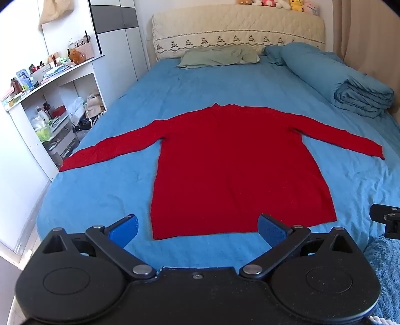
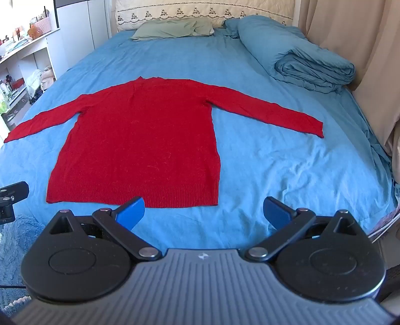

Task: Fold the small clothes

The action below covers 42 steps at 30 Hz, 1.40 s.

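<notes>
Lying flat on the blue bed sheet (image 1: 105, 190), a red long-sleeved sweater (image 1: 232, 170) is spreading both sleeves out to left and right, collar pointing to the far end, ribbed hem nearest the cameras. In the right wrist view the same sweater (image 2: 140, 150) is sitting left of centre, its right sleeve reaching toward the rolled blue duvet (image 2: 312, 67) but staying well apart from it.

The left gripper (image 1: 197, 230) is hovering at the near edge of the bed, jaws spread wide, nothing between them; its blue pads (image 1: 125, 228) are showing just above the hem line, one overlapping the hem's right part in view. Whether they are touching the fabric, cannot tell.

The right gripper (image 2: 203, 212) is likewise standing released, wide apart, holding nothing, positioned near the hem's right corner, over bare sheet.

A green pillow (image 1: 220, 57) is lying at the far end against the cream padded headboard (image 1: 237, 27), plush toys (image 1: 277, 4) lining its top. A white shelf unit (image 1: 50, 100) crowded with bottles and small items is standing to the left of the bed. Beige curtain (image 2: 350, 50) is hanging on the right.
</notes>
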Motion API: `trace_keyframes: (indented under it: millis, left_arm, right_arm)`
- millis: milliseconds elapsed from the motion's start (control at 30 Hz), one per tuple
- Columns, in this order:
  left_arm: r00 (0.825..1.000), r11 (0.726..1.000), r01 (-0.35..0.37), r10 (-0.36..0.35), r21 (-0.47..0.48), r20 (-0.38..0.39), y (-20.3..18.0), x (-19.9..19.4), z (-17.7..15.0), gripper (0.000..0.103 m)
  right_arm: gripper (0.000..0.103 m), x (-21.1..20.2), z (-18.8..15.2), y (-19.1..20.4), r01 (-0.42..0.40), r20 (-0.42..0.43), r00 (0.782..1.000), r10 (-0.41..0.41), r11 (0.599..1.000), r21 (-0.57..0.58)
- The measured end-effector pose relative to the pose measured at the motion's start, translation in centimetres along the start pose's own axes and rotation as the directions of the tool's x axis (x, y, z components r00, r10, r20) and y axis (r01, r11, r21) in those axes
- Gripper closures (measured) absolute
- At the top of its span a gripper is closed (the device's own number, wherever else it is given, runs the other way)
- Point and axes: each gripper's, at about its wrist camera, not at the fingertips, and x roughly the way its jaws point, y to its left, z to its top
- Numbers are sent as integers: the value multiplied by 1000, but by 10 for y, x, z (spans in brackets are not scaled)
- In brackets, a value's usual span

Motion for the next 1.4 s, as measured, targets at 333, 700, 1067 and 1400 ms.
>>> trace_keyframes:
  millis: [333,700,1067,1400]
  left_arm:
    - [1000,1000,-2,2,-8,-6,4,0,2,0]
    - [1000,1000,7,-7,-22,-6,7,1,3,0]
    - [1000,1000,4,-4,-29,0,8,1,0,0]
    - [1000,1000,5,-5,-30,0,9,1,0,0]
  right_arm:
    - [0,2,1,3,-16,-2,1000,16,1000,-6]
    - [0,2,1,3,-18,2,1000,18,1000,-7]
    - [0,1,1,4,-16,2,1000,16,1000,-8]
    - [0,1,2,5,-17,0,1000,17,1000,-6]
